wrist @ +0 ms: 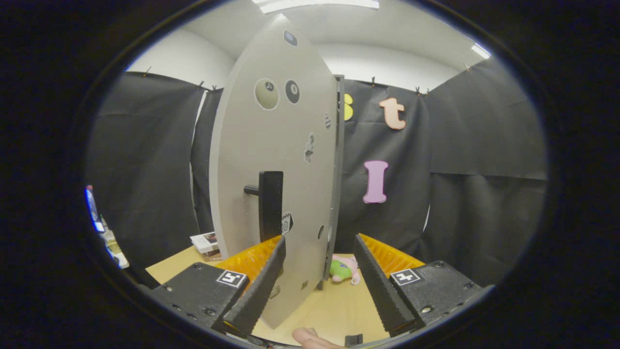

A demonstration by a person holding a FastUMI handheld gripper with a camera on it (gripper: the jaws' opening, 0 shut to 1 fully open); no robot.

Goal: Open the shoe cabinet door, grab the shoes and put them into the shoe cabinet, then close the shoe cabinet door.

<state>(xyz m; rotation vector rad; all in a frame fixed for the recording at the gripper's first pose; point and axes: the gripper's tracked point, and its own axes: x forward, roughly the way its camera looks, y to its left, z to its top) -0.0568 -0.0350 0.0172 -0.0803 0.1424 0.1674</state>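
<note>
Gripper (319, 252) level, pointing fwd, fingers spread wide apart, nothing pressed between them. Left finger (264, 283) and right finger (375, 281) both angle inward from their mounts, ribbed inner faces turned toward each other, tips apart; each mount block carries a square marker on top. Part of the person's hand (312, 338), likely a fingertip, shows just below and between the two finger bases, approx. centred; rest of hand, wrist and arm can't be made out.

door (271, 160) ahead, edge between fingers | toy (345, 269) beyond, on table (334, 310) | perhaps boxes (206, 242) left
</note>
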